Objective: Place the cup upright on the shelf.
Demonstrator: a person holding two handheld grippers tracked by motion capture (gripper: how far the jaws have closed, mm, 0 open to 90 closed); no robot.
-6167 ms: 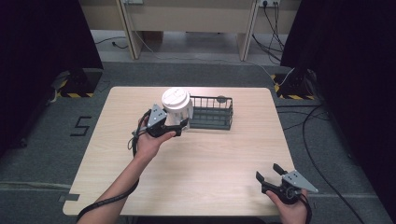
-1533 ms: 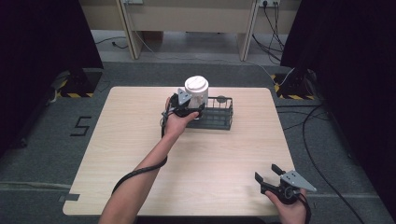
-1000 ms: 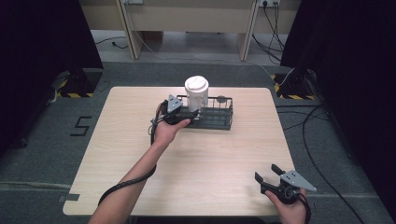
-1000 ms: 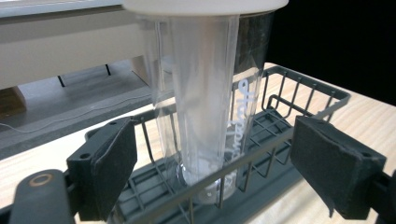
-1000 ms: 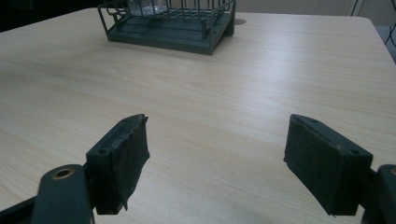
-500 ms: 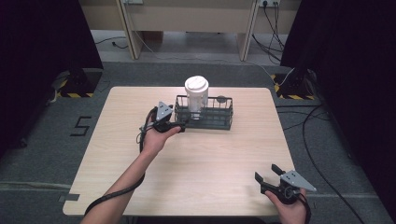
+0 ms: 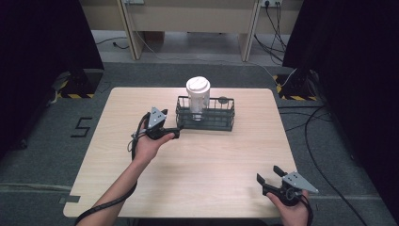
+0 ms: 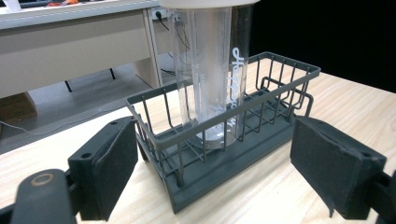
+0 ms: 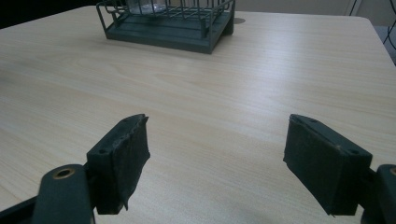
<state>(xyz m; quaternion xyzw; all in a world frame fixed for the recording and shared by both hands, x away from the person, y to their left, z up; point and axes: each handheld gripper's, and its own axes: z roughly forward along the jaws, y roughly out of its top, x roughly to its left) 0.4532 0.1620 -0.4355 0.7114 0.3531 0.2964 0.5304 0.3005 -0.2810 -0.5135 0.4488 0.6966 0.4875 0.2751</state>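
A clear tumbler [image 7: 198, 96] with a white lid stands upright in the left end of a dark wire basket [image 7: 221, 120] at the table's far middle. My left gripper [image 7: 171, 125] hovers just left of the basket, open, with nothing between its jaws. In the left gripper view the tumbler [image 8: 210, 70] and basket [image 8: 280, 79] sit straight ahead of the spread pads [image 8: 114, 168]. My right gripper [image 7: 267, 175] rests open near the front right edge, far from the basket. The right gripper view looks over bare wood toward the basket [image 9: 187, 37] beyond my right gripper [image 9: 217, 158].
The right half of the basket holds nothing. A small dark round spot [image 7: 225, 99] marks the table just behind the basket. A long desk [image 7: 188, 14] stands beyond the table, cables lie on the floor [image 7: 324, 117] to the right, and black curtains flank both sides.
The left gripper carried the tumbler into the basket, let go of it, and drew back left and toward the person. The right gripper has stayed still.
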